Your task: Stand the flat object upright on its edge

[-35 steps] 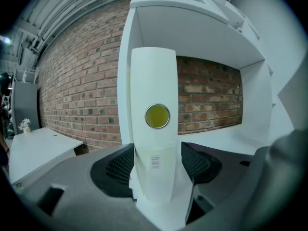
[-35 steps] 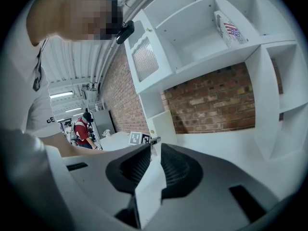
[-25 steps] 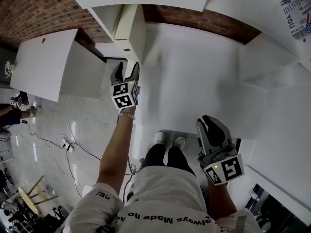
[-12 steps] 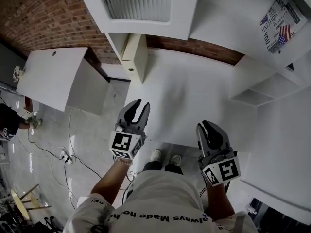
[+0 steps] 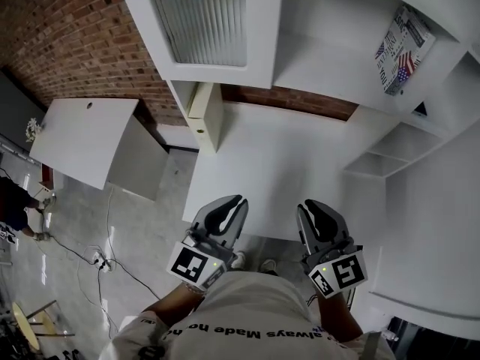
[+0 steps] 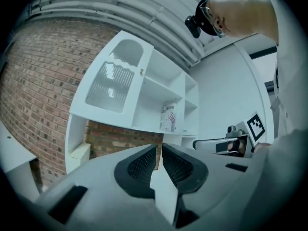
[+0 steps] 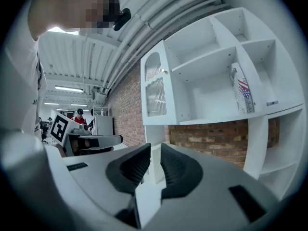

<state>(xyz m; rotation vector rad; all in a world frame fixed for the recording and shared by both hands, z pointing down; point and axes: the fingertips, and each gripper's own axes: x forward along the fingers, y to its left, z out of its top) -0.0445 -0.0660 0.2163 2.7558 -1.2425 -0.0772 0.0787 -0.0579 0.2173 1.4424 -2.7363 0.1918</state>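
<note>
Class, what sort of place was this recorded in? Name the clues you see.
Probably an indoor lab or workshop set up for recording: a bare brick wall, exposed ceiling pipes, and loose cables on the tiled floor.

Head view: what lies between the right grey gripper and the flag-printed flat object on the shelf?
Only bare white desktop, then the white shelf board, between right grey gripper and flag-printed flat object. The head view shows it.
</note>
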